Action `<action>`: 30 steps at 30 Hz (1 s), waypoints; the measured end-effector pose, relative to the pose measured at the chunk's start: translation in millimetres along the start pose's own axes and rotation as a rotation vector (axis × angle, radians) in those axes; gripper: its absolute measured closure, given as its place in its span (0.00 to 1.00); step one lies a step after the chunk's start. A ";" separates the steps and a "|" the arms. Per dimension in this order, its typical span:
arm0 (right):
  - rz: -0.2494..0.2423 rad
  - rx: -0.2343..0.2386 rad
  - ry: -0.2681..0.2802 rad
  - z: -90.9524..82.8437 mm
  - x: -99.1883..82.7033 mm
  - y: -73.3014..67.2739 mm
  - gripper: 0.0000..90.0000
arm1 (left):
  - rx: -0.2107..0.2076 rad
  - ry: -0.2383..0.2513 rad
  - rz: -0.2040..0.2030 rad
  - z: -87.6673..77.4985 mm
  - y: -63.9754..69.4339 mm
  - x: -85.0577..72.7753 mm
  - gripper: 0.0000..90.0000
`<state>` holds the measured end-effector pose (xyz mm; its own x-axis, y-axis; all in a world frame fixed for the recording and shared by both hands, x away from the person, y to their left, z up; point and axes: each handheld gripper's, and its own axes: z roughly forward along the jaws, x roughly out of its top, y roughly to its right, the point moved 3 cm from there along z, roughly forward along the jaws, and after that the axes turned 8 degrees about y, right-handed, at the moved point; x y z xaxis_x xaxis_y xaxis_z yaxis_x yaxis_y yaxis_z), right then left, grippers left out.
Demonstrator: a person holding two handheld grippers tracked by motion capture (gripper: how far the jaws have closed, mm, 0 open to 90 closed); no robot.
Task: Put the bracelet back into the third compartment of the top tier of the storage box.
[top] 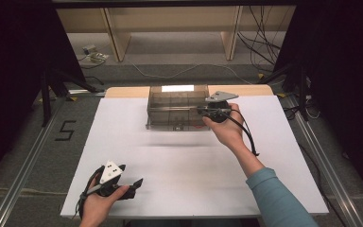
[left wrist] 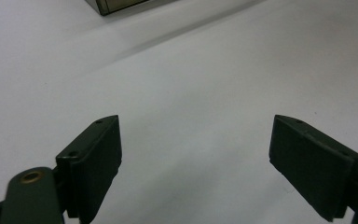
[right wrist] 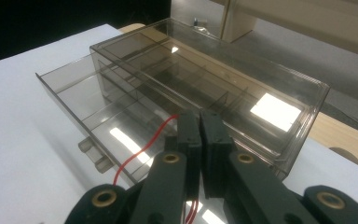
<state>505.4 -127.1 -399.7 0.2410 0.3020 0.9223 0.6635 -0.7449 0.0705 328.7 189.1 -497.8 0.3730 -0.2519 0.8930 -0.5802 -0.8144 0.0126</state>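
smoked plastic organizer box (top: 177,108) stood at the far middle of the white table (top: 179,179), its drawer (right wrist: 98,116) drawn partly out. right gripper (right wrist: 200,122) sat at the box's right end, jaws closed together over the drawer's front edge; whether they pinched the wall could not be told. left gripper (left wrist: 196,154) rested near the table's near left corner, jaws wide apart and empty. the step appeared to be working the drawer; the next move likely called for a straight, level pull or push.
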 end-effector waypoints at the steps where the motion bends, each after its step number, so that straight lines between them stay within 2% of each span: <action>1: -0.003 -0.003 0.001 0.5 0.5 0.1 0.98 | 0.000 0.000 0.000 0.0 -0.1 0.0 0.19; 10: -0.006 -0.015 0.008 5.9 5.1 2.2 0.98 | -0.001 0.001 0.001 -0.2 0.0 0.0 0.19; 30: -0.002 -0.060 0.001 14.4 0.2 9.9 0.97 | 0.001 0.000 -0.001 -0.1 -0.1 -0.1 0.19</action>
<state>522.2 -125.9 -404.3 0.2393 0.3028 0.9225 0.6200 -0.7789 0.0948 328.7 189.3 -497.9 0.3734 -0.2513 0.8930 -0.5794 -0.8150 0.0129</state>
